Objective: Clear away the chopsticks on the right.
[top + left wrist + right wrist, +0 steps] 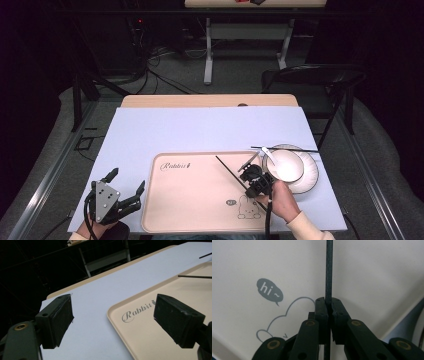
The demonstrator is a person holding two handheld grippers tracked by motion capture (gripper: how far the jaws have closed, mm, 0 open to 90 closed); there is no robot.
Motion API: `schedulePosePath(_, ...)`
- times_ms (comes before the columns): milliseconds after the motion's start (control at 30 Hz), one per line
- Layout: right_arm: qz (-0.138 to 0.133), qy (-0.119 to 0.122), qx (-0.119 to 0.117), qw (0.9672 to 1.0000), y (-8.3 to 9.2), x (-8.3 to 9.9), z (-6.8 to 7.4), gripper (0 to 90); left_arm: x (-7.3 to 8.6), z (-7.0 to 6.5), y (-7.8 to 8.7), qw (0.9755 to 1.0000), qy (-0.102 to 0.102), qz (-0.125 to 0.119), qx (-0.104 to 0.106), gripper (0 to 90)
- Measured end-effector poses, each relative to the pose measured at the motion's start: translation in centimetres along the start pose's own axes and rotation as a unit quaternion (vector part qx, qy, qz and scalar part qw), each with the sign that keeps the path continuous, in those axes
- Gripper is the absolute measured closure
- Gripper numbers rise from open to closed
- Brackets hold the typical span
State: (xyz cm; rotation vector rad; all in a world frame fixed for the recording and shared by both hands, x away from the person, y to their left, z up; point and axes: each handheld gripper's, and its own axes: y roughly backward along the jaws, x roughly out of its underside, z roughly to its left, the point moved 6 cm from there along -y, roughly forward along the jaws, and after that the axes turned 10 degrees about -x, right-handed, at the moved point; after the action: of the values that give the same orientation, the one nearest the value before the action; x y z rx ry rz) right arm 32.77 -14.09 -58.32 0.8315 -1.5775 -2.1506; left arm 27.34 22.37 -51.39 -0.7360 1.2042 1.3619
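From above, the right gripper point(255, 181) at the tray's point(175, 220) four o'clock corner is clamped on a thin black chopstick point(231, 171) slanting toward eleven o'clock over the tray, while a second chopstick point(285, 149) lies across the bowl point(286, 165) and plate point(309, 181) at two o'clock. The left gripper's point(113, 318) own view shows its jaws wide apart and empty over the tray's edge. The right gripper's view shows the chopstick point(329, 272) pinched near its end, its tip cut off at twelve o'clock; it looks light, stiff and slippery, so I'd hold it nearer mid-length.

Tray point(200, 210) on the mat point(150, 130) — bowl point(286, 165) on plate point(308, 181) to its right.
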Motion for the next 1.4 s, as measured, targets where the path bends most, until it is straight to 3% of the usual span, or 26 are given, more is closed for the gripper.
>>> schedulePosePath(133, 0.002, 0.003, 0.002, 1.0000, -0.1, -0.1, 0.3, 84.7, 0.0, 0.0, 0.0, 1.0000, 0.001, 0.000, 0.001, 15.5)
schedulePosePath(367, -0.013, 0.009, 0.004, 0.9999, 0.1, -0.1, 0.2, 57.8, 0.0, 0.0, 0.0, 1.0000, 0.000, -0.002, 0.000, 15.5)
schedulePosePath(500, -0.029, 0.030, 0.004, 0.9991, 1.0, -0.2, 0.4, 40.1, 0.0, 0.0, 0.0, 1.0000, 0.000, -0.002, 0.000, 15.5)
schedulePosePath(700, -0.070, 0.074, 0.014, 0.9947, 3.1, -0.3, 0.5, 23.7, 0.0, 0.0, 0.0, 1.0000, -0.002, -0.001, 0.001, 15.5)
schedulePosePath(933, -0.090, 0.114, 0.040, 0.9885, 5.3, -0.2, 0.0, 4.3, 0.0, 0.0, 0.0, 1.0000, -0.002, -0.001, 0.001, 15.5)
schedulePosePath(1000, -0.096, 0.118, 0.042, 0.9874, 6.0, -0.1, -0.4, 0.0, 0.0, 0.0, 0.0, 1.0000, -0.002, -0.001, 0.001, 15.5)
schedulePosePath(1200, -0.119, 0.139, 0.071, 0.9805, 8.5, 0.3, -2.2, 0.0, 0.0, -0.1, 0.0, 1.0000, -0.003, 0.000, 0.001, 15.5)
schedulePosePath(1333, -0.129, 0.140, 0.083, 0.9781, 9.9, 0.5, -3.5, 0.0, 0.0, -0.1, -0.1, 1.0000, -0.002, 0.001, 0.001, 15.5)
schedulePosePath(1367, -0.144, 0.128, 0.103, 0.9758, 13.0, 0.9, -6.4, 0.0, 0.0, -0.1, -0.1, 1.0000, -0.002, 0.001, 0.001, 15.5)
schedulePosePath(1400, -0.144, 0.128, 0.103, 0.9758, 13.0, 0.9, -6.4, 0.0, 0.0, -0.1, -0.1, 1.0000, -0.002, 0.001, 0.001, 15.5)
